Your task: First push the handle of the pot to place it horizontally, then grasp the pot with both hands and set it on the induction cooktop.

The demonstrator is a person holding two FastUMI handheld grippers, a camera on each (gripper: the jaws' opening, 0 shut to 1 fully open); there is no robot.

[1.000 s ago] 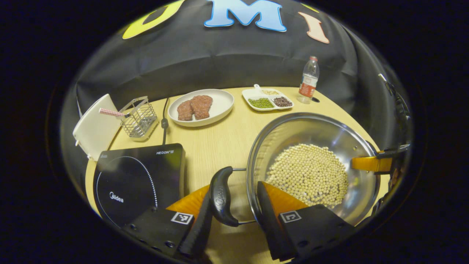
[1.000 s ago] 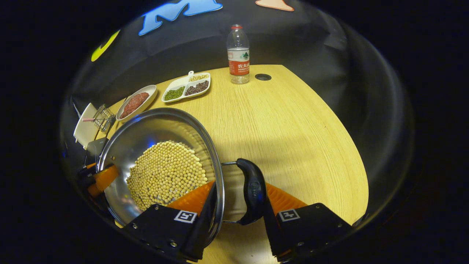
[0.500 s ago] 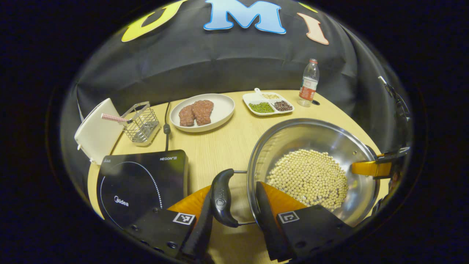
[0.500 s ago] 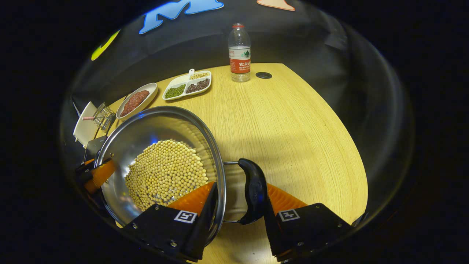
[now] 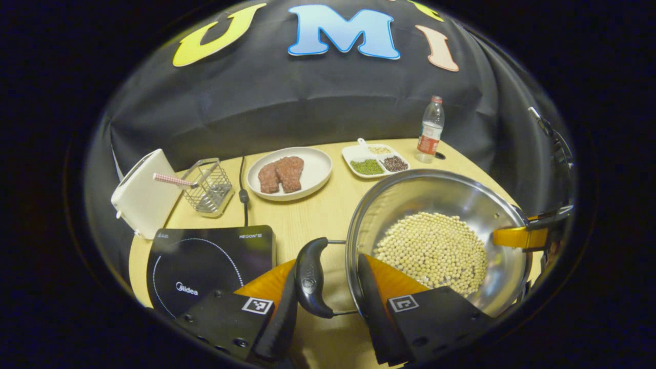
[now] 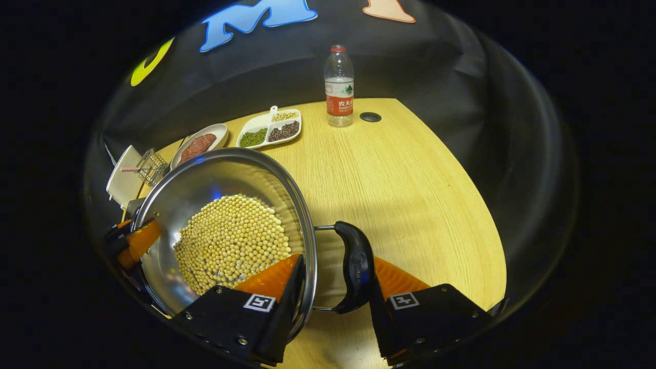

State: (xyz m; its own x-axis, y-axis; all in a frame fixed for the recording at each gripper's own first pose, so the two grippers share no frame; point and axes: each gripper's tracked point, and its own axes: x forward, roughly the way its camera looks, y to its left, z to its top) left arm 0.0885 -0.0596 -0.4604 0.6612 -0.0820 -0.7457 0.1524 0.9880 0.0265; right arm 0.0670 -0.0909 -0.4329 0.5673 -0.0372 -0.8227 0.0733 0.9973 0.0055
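I have the pot [image 5: 435,241] gripped at both sides: my left gripper [image 5: 328,302] is clamped across the pot's left side, one finger inside the rim and the other outside the left handle [image 5: 310,277], and my right gripper [image 6: 330,302] is clenched the same way on the right handle [image 6: 354,274], one finger inside the steel wall and one outside the grip. Both handles lie flat, so I judge the pushing step done and the carry to be the step in hand. The pot seems lifted off the counter [image 6: 410,184], though I cannot be sure of the gap beneath it; it hangs over the counter's near part, right of the induction cooktop [image 5: 205,261], which sits at the near left corner. The pot holds a loose bed of soybeans [image 5: 433,248], so I should keep the rim level and both grippers at one height, moving them together so neither handle twists in its grip. I'd travel sideways toward the cooktop with the base high enough to clear its raised edge, then centre the pot over the ringed circle before lowering. The wire rack [image 5: 210,179] and the plate of meat [image 5: 289,171] lie toward the far edge, apart from my path, so the main risks are tilt and a slipping grip. I'd set it down gently and release only once it sits flat.
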